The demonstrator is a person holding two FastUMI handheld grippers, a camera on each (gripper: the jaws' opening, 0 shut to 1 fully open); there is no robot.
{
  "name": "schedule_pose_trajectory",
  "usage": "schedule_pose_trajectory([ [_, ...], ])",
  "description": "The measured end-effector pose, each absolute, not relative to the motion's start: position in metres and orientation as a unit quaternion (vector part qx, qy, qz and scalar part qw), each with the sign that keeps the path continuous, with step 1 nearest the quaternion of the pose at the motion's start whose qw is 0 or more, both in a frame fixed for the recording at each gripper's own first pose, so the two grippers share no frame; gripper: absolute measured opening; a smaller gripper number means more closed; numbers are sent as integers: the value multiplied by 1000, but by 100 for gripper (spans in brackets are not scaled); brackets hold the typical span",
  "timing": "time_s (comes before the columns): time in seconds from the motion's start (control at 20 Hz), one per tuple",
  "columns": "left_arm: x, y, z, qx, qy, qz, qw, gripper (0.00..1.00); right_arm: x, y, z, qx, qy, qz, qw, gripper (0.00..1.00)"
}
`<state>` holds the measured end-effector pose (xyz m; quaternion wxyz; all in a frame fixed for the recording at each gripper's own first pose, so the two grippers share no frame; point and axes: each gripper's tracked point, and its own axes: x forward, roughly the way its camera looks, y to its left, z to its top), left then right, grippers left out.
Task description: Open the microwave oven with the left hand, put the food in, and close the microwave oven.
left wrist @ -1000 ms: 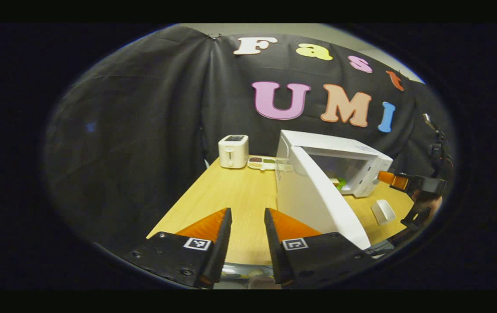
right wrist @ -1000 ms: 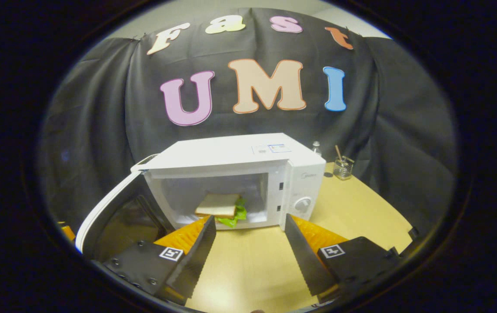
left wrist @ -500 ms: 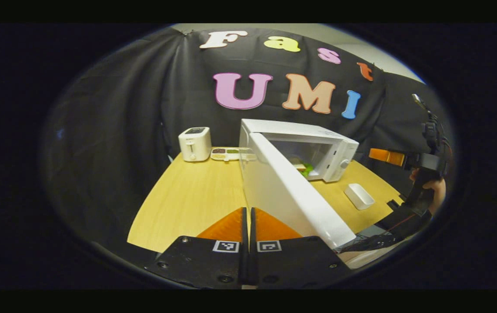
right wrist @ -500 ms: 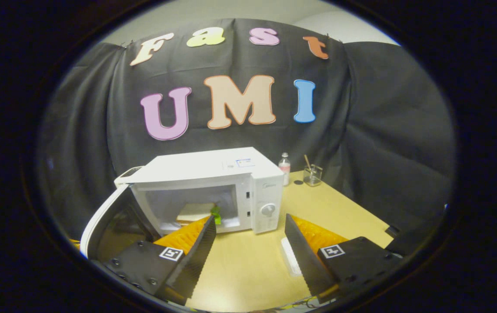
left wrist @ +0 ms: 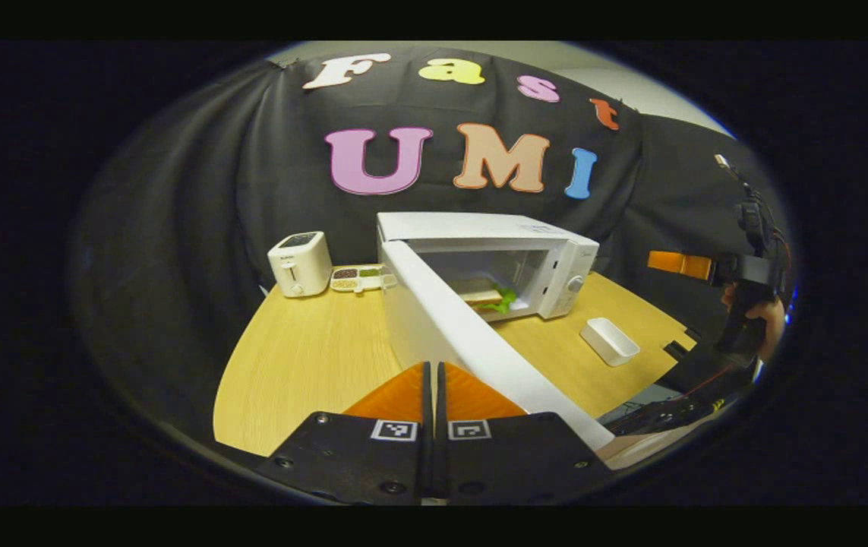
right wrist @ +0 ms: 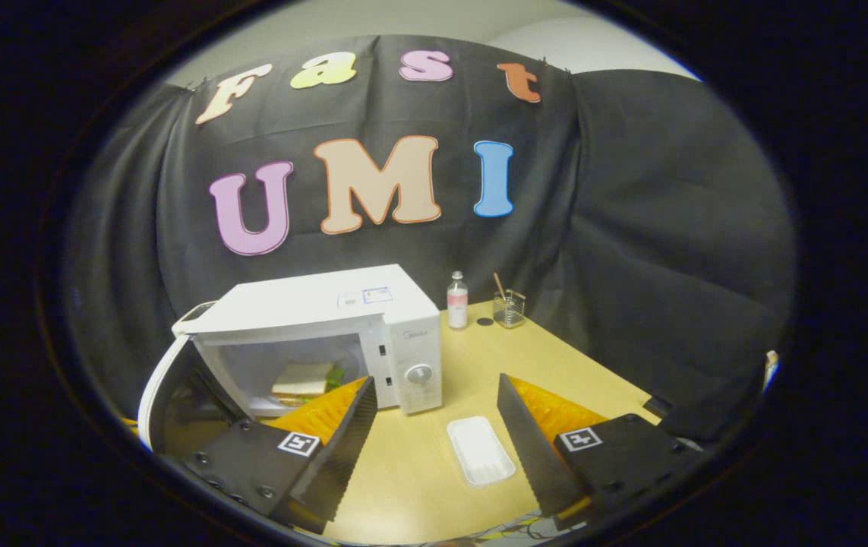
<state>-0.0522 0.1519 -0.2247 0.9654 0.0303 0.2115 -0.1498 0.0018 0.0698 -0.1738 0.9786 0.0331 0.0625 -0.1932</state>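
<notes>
The left gripper [left wrist: 430, 380] has its two orange fingers pressed flat together with nothing between them, at 6 o'clock in the left gripper view, just beside the outer face of the microwave door [left wrist: 471, 342]. Closed fingers make a blunt pusher, which suits swinging a door shut better than a pinch would. Whether the tips already touch the door I cannot tell from this angle.

The door stands wide open, running from the hinge side of the microwave oven [left wrist: 479, 251] down towards 5 o'clock. Inside the cavity lies the food, a sandwich [left wrist: 479, 292] with green leaf showing at its edge, flat on the oven floor, so the loading step looks done and closing is what remains.

The right gripper [right wrist: 434, 425] has its fingers spread wide and holds nothing, hovering above the table [right wrist: 555, 357] at 6 o'clock in its own view, clear of the door's swing. Between its fingers sits an empty white tray [right wrist: 481, 450], likely the dish the food came from. In the left gripper view that gripper [left wrist: 677, 264] shows at 3 o'clock, held by a hand [left wrist: 764, 311].
</notes>
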Motion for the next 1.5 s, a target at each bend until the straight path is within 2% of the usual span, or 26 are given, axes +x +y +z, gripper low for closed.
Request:
schedule_pose_trajectory([
  [0.05,-48,145,-224,33,211,-149,966,1,5,63,-174,36,64,-192,979,92],
  [0.15,-42,130,-223,29,211,-146,966,1,11,50,-172,39,66,-188,979,92],
  [0.2,-39,121,-224,26,212,-144,966,1,14,42,-170,38,66,-186,979,98],
  [0.55,-15,64,-223,18,212,-117,970,1,39,-3,-156,34,65,-157,985,98],
  [0.6,-10,55,-223,17,211,-115,971,1,42,-9,-155,34,65,-152,986,92],
  [0.7,0,36,-220,17,206,-115,972,1,49,-18,-154,31,69,-137,988,92],
  [0.75,1,27,-220,18,205,-115,972,1,52,-24,-154,27,69,-131,989,98],
  [0.8,3,18,-222,19,205,-116,972,0,54,-30,-152,24,70,-125,989,98],
  [0.85,6,9,-222,20,205,-117,972,1,55,-33,-152,21,70,-119,990,92],
  [0.95,14,-7,-222,20,203,-117,972,1,57,-40,-151,24,73,-108,991,92],
  [1.0,18,-15,-222,20,201,-116,972,1,57,-43,-150,25,73,-104,991,98],
  [1.25,43,-44,-224,21,192,-106,975,1,57,-51,-158,37,90,-76,992,98],
  [1.3,47,-49,-226,17,194,-106,975,1,56,-53,-158,38,93,-72,992,100],
  [1.5,65,-63,-235,0,206,-101,973,0,56,-61,-159,21,102,-68,992,98],
])
